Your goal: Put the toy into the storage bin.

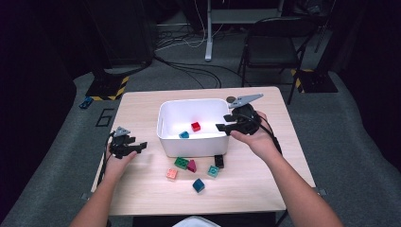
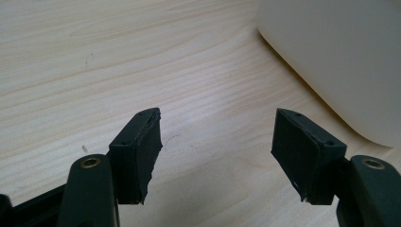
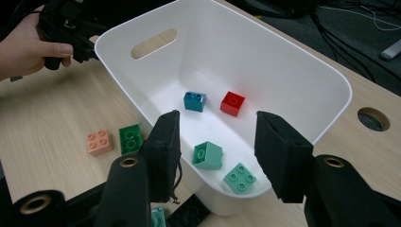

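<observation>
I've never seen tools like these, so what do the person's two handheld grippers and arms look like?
Both are black. The left gripper and right gripper each end in two blocky, flat-faced jaws with brass-coloured pivot screws. Each carries a grey three-cornered plate on top and trails a thin black cable along the hand. The forearms are bare, with no sleeves in sight.

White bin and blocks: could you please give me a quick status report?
Right gripper open, empty, over white bin. Left gripper open, beside it. Four blocks in; black block and others outside. Nothing in the way.
</observation>
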Demonstrator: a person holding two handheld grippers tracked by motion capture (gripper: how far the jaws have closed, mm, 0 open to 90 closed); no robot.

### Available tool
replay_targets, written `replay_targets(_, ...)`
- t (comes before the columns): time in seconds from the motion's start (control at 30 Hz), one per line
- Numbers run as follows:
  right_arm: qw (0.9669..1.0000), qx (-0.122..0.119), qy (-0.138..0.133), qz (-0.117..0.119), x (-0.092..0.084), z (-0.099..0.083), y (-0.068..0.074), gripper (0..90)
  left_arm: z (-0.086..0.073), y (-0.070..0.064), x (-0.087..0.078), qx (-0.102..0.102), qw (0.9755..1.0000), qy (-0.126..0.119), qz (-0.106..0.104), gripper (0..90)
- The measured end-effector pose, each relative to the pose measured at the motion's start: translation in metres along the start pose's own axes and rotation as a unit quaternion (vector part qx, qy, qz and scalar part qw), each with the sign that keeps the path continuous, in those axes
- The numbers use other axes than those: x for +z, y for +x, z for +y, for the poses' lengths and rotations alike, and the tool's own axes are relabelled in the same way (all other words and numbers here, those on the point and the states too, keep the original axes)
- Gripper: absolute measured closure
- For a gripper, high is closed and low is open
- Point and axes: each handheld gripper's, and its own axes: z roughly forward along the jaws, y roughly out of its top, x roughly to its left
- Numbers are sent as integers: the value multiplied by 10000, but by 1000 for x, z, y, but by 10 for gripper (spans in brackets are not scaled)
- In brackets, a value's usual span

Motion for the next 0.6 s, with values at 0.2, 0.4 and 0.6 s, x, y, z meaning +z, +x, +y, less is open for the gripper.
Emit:
replay_targets(0.2,9998,78,-164,-1,-14,-17,4,506,0,0,0,-4,10000,-2,3,333)
replay_targets(0.4,9997,150,-179,-60,-18,-37,7,506,0,-1,0,-8,10000,19,5,333)
replay_targets(0.6,9993,297,-233,-54,-18,-56,7,506,-1,-1,1,-1,10000,-6,24,333)
